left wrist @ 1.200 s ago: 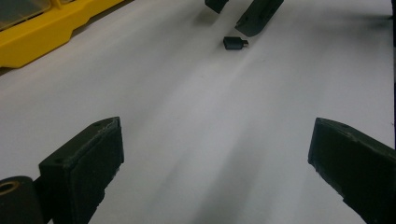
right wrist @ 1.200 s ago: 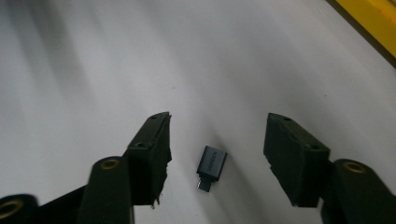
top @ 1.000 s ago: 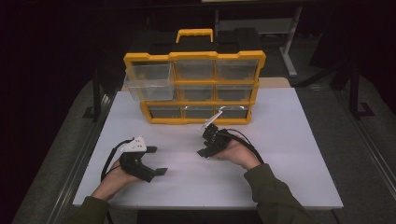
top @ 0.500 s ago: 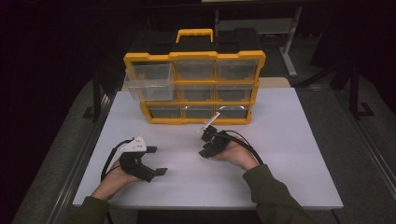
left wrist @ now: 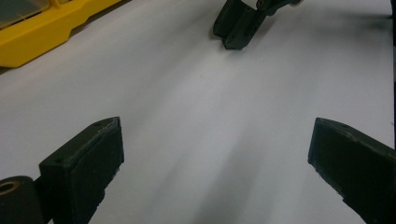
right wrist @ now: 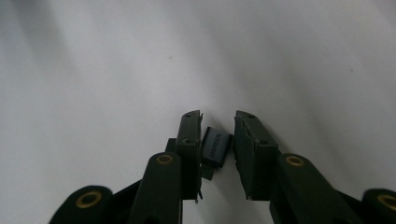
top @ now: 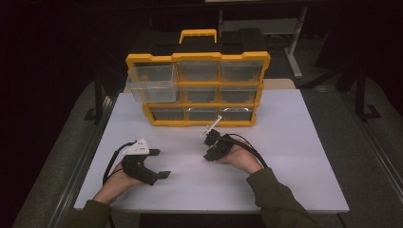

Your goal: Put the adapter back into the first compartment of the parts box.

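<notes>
I'm bringing my right gripper jaws in around a small grey adapter, not clamped yet, low over the white surface. My left gripper is resting, jaws wide apart. Drawer is sitting open; stowing looks undone.

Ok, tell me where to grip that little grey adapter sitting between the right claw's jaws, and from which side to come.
Grip the grey adapter across its two broad flat faces, probably straight along the right claw's present line. It is a small flat block with its printed face up, close against one jaw with a gap to the other, so closing the jaws should pinch it squarely.
</notes>
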Motion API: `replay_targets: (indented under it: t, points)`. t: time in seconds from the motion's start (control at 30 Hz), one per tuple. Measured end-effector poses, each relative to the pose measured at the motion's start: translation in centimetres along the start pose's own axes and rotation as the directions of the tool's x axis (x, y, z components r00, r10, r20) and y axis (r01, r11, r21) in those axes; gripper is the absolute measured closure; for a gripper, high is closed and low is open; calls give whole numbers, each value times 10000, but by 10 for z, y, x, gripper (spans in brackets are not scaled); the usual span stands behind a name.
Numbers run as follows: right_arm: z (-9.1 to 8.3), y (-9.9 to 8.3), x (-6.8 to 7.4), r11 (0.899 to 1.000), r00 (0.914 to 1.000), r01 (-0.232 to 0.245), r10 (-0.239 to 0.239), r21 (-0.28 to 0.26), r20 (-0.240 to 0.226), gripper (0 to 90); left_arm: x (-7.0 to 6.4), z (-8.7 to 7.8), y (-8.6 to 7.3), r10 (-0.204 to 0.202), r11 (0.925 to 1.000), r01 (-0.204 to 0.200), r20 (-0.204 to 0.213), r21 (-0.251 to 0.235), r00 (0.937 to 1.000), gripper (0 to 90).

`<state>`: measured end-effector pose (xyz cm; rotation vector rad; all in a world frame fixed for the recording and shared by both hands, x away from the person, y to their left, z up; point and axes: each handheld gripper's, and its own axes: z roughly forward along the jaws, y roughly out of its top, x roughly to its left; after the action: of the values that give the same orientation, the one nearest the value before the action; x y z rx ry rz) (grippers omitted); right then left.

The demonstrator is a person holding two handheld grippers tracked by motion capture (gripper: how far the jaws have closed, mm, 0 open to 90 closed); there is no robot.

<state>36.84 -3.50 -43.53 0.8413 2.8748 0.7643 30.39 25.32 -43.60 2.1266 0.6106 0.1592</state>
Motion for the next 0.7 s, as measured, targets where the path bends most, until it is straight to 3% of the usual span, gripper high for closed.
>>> replay_targets:
  t: [0.7]
  points:
    - [0,-2,3,9992,9988,389,-390,62,301,754,0,0,0,-9,10000,9,-14,-8,10000,32]
